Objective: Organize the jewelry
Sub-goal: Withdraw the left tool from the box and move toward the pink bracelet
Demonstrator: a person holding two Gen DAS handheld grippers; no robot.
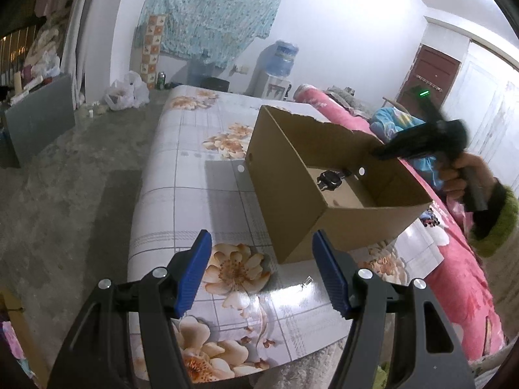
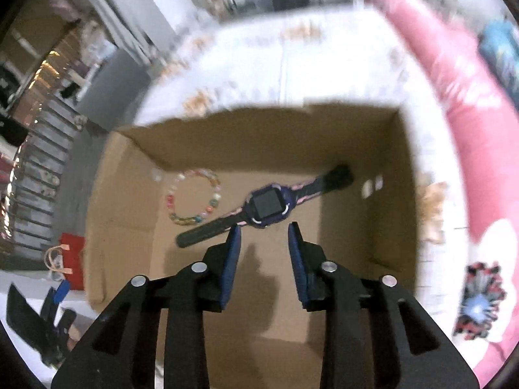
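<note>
A brown cardboard box [image 1: 324, 201] stands open-topped on a counter [image 1: 194, 194] covered with a glossy cloth of pale checks and peach flowers. On the box floor lies a dark smartwatch [image 2: 267, 209] with a square black face and a strap edged in pink, stretched out diagonally, and just beside it, toward the left wall of the box, a bracelet [image 2: 194, 196] of mixed pastel and coloured beads lies in a ring, apart from the watch. In the left wrist view only part of the watch [image 1: 331, 178] shows over the box wall. The right gripper [image 2: 264, 230] hangs above the box, pointing steeply down at the watch; its blue-padded fingers [image 2: 234, 259] stand partly apart with nothing between them, and they touch neither watch nor bracelet. Seen from the left wrist, this same gripper [image 1: 421, 144] is blurred, held over the far right corner of the box by a hand [image 1: 464, 171] in a sleeve with a green fuzzy cuff. The left gripper [image 1: 261, 269] hovers over the near end of the counter, just before the box, its fingers [image 1: 191, 275] wide and empty. A small silvery piece [image 1: 306, 281] lies on the cloth near the right finger; what it is cannot be told. A pink floral bed [image 1: 454, 259] runs along the counter's right side.
</note>
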